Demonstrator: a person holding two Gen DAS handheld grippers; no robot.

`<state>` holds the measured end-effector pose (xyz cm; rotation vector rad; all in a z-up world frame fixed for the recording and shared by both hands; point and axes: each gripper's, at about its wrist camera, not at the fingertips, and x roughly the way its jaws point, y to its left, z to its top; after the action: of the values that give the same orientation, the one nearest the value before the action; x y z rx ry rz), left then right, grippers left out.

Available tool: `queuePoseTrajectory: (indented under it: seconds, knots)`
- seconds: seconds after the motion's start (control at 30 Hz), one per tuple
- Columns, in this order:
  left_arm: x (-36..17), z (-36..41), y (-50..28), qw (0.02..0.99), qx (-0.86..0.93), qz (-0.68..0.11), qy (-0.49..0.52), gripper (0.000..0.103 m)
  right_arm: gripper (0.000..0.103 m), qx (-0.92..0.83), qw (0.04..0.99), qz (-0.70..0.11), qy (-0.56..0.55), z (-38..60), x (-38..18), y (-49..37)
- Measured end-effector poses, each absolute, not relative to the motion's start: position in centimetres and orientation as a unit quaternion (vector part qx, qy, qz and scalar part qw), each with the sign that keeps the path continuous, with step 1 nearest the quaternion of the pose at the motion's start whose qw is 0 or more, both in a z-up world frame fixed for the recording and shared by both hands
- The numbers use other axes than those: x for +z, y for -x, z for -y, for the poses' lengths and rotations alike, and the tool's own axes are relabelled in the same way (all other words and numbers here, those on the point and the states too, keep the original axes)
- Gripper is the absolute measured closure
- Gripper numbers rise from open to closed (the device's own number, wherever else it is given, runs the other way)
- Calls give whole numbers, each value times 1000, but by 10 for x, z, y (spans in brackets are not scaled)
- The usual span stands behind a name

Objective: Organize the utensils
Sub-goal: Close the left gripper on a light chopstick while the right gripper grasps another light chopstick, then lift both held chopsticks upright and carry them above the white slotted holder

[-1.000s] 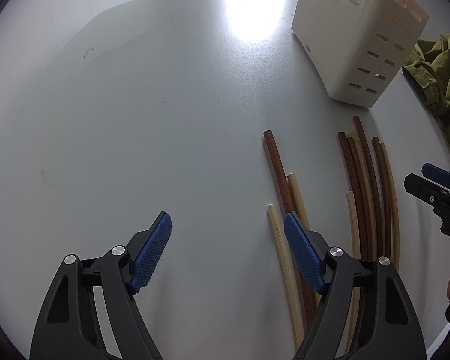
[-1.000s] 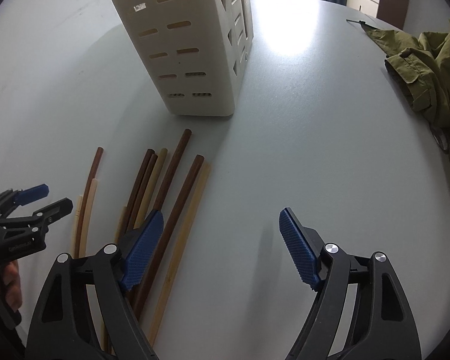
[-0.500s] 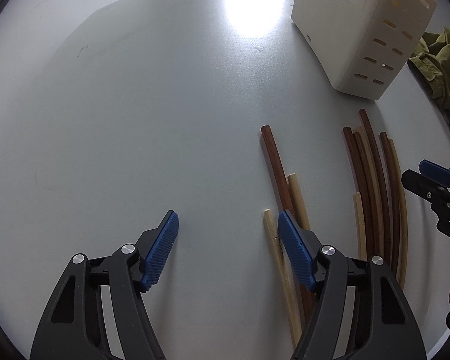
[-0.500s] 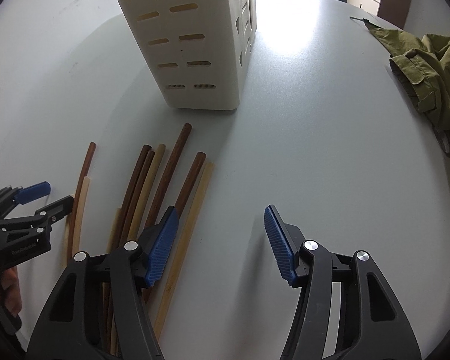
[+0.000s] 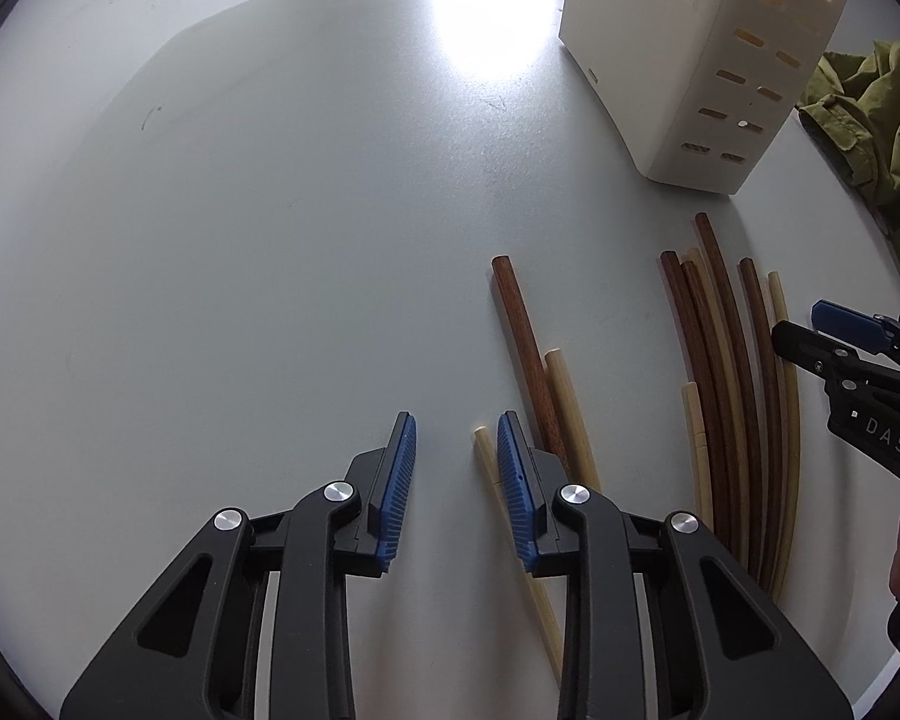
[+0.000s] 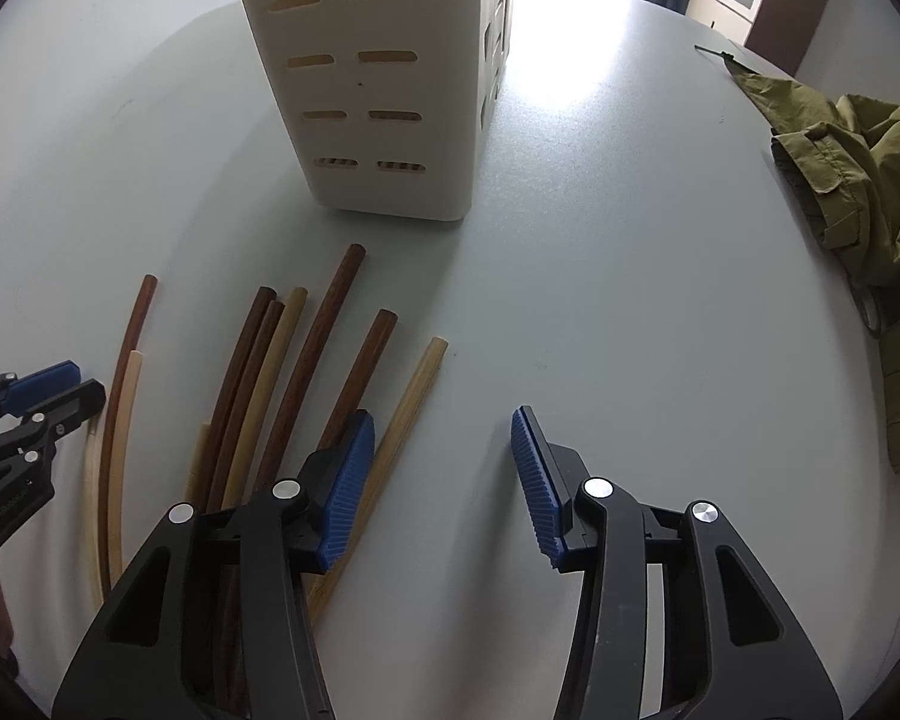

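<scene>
Now the left gripper (image 5: 456, 483) has just been narrowing its jaws, nothing gripped, a pale chopstick (image 5: 485, 450) beside its right pad. The right gripper (image 6: 441, 480) has also been closing on bare table (image 6: 600, 300). The chopsticks (image 6: 282, 372) lie lengthwise, ends toward the white holder (image 6: 378, 96) beyond.
</scene>
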<state>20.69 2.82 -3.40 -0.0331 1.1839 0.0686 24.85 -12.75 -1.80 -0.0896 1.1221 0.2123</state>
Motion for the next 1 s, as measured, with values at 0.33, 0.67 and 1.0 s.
queuePoseTrajectory:
  seconds: [0.33, 0.67, 1.0]
  knots:
    - [-32, -19, -200, 827, 36, -560, 11, 98, 95, 121, 833, -539, 11, 132, -15, -249]
    - [9, -1, -180, 858, 12, -514, 27, 99, 96, 159, 851, -498, -43, 152, 11, -249]
    - [69, -18, -187, 911, -18, -409, 45, 99, 96, 179, 897, -400, -51, 159, 60, -225]
